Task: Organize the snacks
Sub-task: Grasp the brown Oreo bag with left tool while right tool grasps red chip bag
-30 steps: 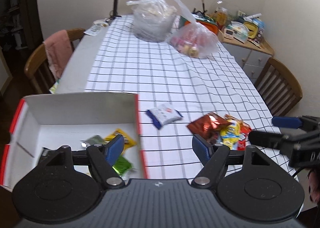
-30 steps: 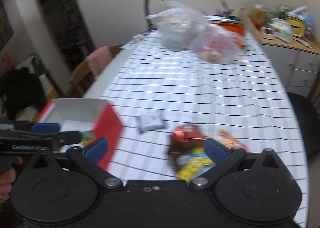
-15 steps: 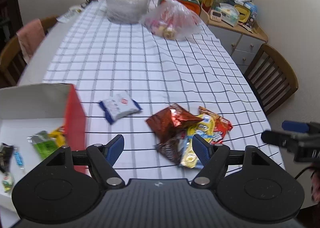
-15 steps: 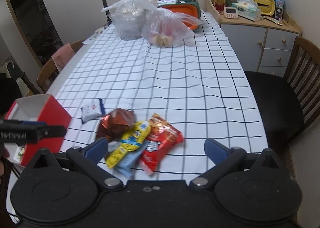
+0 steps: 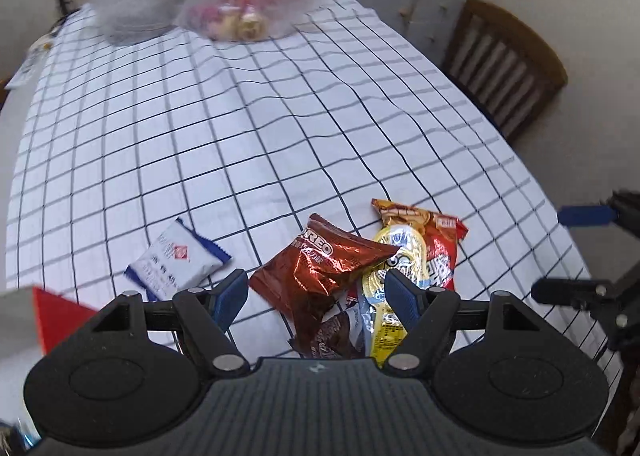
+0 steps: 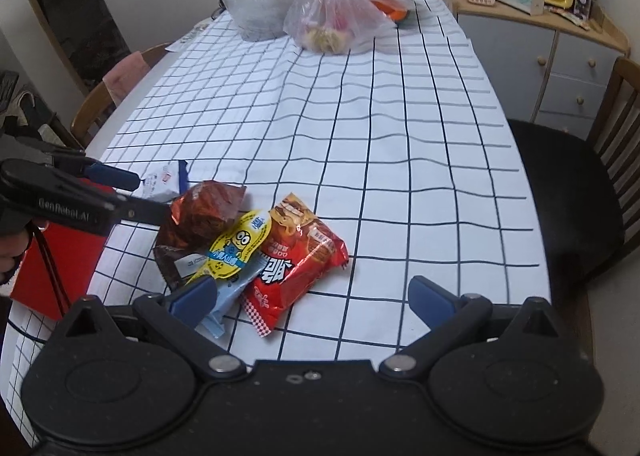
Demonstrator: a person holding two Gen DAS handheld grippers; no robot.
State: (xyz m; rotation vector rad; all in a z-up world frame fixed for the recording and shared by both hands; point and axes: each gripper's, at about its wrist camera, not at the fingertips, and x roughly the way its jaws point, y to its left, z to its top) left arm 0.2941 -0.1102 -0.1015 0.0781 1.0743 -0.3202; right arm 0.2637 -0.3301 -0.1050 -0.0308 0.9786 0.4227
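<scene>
While both sets of jaws stand spread and empty, the left gripper [image 5: 314, 292] hangs over the brown snack packet [image 5: 320, 268] on the desk's [image 5: 240, 128] near edge, so closing on it appears next.

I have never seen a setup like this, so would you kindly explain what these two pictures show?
No robot here: a person holds a two-finger gripper in each hand, each with a fisheye camera looking along its blue-tipped fingers. One picture is from the left gripper, the other from the right gripper. Both stand open and hold nothing. On the checked tablecloth lies a pile of snacks: a brown Oreo packet, a yellow Minions packet, a red packet, and a white-and-blue packet apart. A red box waits at the left.
</scene>
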